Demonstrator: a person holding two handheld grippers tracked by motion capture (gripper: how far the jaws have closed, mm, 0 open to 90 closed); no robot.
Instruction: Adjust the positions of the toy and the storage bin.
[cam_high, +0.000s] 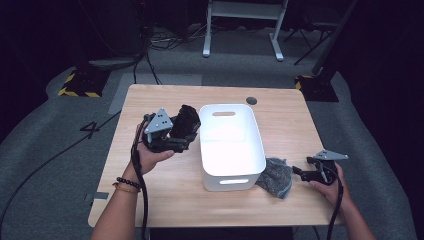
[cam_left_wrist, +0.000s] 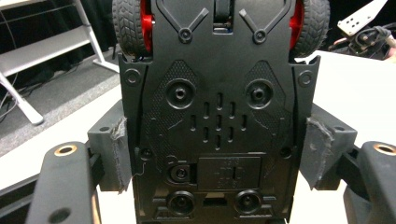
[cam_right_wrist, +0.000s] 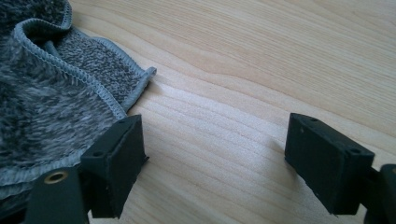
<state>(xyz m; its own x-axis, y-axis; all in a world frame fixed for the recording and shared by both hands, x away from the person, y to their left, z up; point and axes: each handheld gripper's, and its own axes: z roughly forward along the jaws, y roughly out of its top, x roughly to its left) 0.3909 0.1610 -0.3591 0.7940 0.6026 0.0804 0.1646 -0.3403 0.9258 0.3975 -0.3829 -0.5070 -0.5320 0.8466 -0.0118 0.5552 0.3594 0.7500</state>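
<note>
Near right: right gripper (cam_high: 299, 171), jaws apart over the wooden table (cam_high: 165, 200), just beside a grey cloth (cam_high: 276, 176). Centre: white bin (cam_high: 231, 167). Farther left: left gripper (cam_high: 181, 136) clamped on a black toy car (cam_left_wrist: 217, 107), held above the table beside the bin.

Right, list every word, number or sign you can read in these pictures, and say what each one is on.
"4": a dark mark on the grey floor left of the table, looking like that digit.
Raised lettering on the hatch on the toy car's underside, held in the left claw: too small and blurred to read.
White bin, grey cloth, right claw: no text on them.
</note>
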